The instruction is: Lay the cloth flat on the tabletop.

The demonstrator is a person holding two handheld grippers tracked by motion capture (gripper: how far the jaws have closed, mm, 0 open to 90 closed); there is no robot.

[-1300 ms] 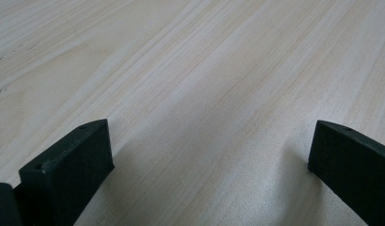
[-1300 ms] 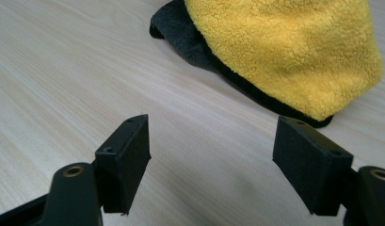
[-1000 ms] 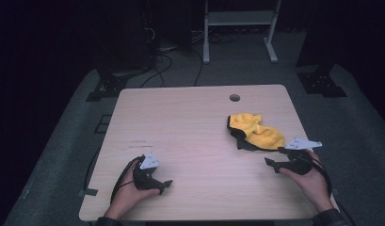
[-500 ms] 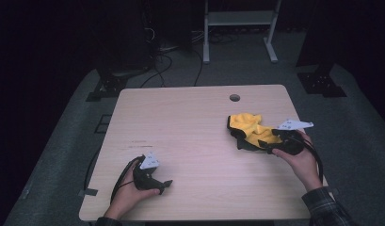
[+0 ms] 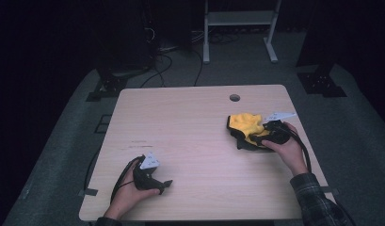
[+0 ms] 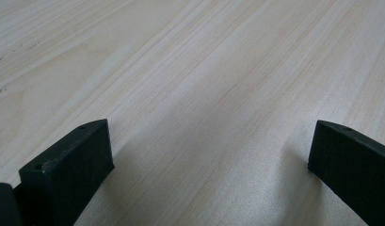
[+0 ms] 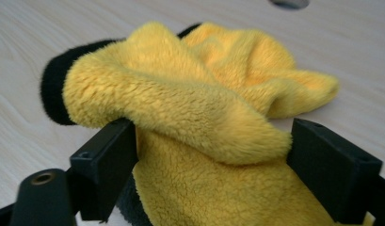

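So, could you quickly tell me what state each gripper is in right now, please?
Left gripper: open, nothing between its fingers, resting on the table.
Right gripper: open, fingers either side of the yellow cloth; just been opening.

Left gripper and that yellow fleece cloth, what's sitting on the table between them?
Nothing: in the high view only bare table runs from the left gripper to the yellow fleece cloth, which sits between the right gripper jaws.

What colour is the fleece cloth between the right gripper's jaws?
Yellow, with a black underside or edge; the fleece cloth shows best in the right gripper view.
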